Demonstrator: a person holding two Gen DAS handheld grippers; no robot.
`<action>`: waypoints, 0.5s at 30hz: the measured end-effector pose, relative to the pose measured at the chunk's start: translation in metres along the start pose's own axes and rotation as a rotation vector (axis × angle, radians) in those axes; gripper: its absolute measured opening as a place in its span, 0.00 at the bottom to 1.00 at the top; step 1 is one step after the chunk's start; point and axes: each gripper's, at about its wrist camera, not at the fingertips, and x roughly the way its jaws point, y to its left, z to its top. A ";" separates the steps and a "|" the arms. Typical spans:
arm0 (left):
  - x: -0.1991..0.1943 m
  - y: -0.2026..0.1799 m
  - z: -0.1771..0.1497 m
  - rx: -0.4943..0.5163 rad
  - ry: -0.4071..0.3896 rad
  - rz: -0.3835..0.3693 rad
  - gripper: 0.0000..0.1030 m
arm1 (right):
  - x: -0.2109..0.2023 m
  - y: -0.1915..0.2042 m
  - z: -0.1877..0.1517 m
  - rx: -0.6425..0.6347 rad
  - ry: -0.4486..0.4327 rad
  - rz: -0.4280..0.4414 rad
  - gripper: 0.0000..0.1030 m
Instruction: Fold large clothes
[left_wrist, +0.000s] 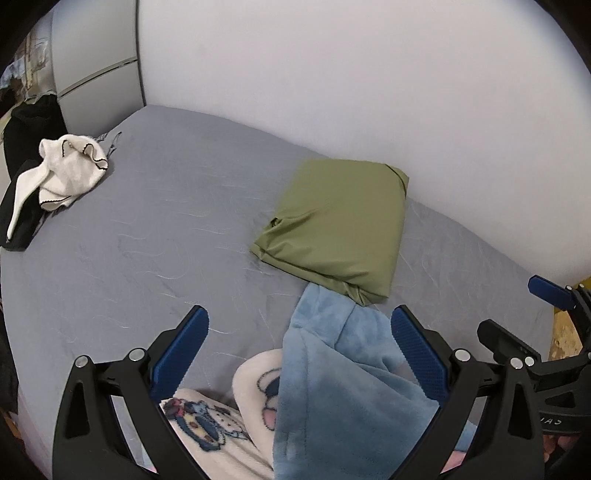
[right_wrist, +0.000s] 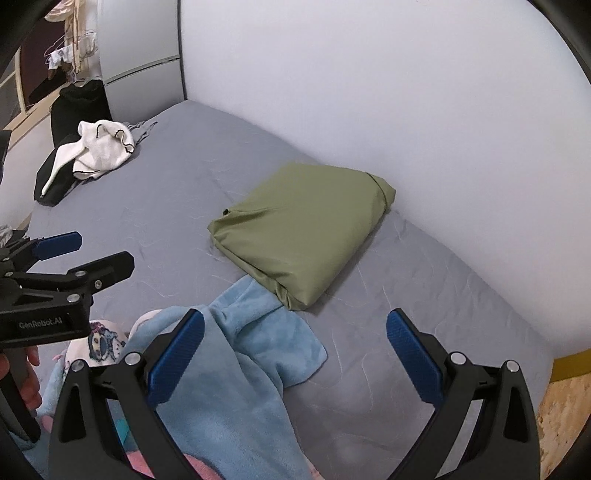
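An olive garment (right_wrist: 301, 229) lies folded by the bed's (left_wrist: 129, 229) wall edge, while the crumpled blue fleece (right_wrist: 229, 391) near the front edge awaits both grippers' (left_wrist: 299, 354) (right_wrist: 295, 354) spread, empty fingers.

The middle of the bed (left_wrist: 155, 229) lies bare from its near edge to its far edge along the wall (left_wrist: 332, 74), open for a gripper to pass. A folded green garment (left_wrist: 332, 225) blocks the far right side against that wall, with the blue fleece garment (left_wrist: 332, 369) touching its near corner. A white and black clothes pile (left_wrist: 62, 173) fills the far left corner.
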 end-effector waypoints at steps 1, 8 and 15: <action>0.001 -0.002 0.000 0.007 0.003 0.001 0.94 | 0.000 -0.001 -0.001 0.003 0.001 -0.002 0.94; 0.007 -0.016 0.004 0.043 0.011 0.004 0.94 | 0.005 -0.008 0.002 0.017 -0.001 -0.021 0.94; 0.014 -0.027 0.014 0.050 0.017 -0.002 0.94 | 0.012 -0.013 0.007 0.020 0.011 -0.034 0.94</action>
